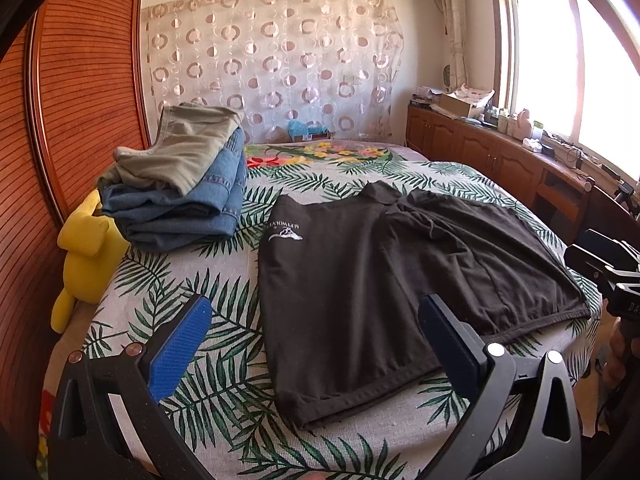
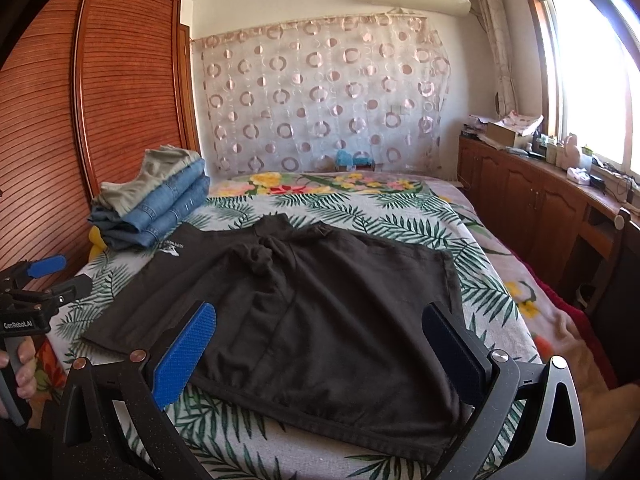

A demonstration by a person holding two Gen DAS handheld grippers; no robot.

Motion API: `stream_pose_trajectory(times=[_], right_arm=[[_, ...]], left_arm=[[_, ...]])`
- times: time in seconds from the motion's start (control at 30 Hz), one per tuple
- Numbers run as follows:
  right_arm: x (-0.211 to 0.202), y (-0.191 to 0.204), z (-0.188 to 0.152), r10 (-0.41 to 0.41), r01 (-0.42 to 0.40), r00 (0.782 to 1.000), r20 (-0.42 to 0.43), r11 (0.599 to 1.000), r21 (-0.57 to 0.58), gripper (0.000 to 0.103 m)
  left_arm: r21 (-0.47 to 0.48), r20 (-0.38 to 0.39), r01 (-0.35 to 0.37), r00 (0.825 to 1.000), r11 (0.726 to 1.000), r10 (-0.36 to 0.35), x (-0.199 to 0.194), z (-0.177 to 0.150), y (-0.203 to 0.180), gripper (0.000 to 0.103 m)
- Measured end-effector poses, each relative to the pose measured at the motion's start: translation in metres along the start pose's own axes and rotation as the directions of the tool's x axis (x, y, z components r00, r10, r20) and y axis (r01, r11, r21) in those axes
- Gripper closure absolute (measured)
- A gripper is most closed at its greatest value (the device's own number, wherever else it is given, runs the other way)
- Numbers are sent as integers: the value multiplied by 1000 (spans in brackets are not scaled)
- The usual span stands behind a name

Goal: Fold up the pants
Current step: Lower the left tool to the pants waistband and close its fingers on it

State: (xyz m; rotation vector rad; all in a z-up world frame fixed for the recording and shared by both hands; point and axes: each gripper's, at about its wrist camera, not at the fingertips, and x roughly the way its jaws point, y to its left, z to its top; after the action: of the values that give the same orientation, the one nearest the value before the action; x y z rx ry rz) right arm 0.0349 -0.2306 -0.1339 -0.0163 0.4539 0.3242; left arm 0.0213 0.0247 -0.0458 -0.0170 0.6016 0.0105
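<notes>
Left gripper (image 1: 316, 340): fingers spread wide, blue pads facing each other, holding nothing; it hovers over the near left part of the bed.
Right gripper (image 2: 320, 344): fingers likewise wide apart and empty, poised above the near hem of the garment.
Black pants (image 2: 304, 312): spread flat on the bed, near the front edge, hems toward the cameras (a small white logo shows near the far left corner).
Bed (image 1: 224, 392): covered with a leaf-and-flower print sheet.
Folded stack (image 1: 180, 184): blue jeans with an olive garment on top, at the far left of the bed, apart from the black pants.
Yellow plush toy (image 1: 86, 256): wedged between the bed's left edge and the wooden wardrobe (image 1: 80, 100).
Cabinet (image 2: 532, 200): runs along the right wall under the window, cluttered with small items.
</notes>
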Motion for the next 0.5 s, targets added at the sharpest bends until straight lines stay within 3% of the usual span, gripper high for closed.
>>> stream_pose_trajectory(times=[0.5], right_arm=[[14,-8,-4,-44,39,987,-155,999,-32,0]], left_arm=[[-42,-116,-2,993,999,-3,18,-31,35,0]])
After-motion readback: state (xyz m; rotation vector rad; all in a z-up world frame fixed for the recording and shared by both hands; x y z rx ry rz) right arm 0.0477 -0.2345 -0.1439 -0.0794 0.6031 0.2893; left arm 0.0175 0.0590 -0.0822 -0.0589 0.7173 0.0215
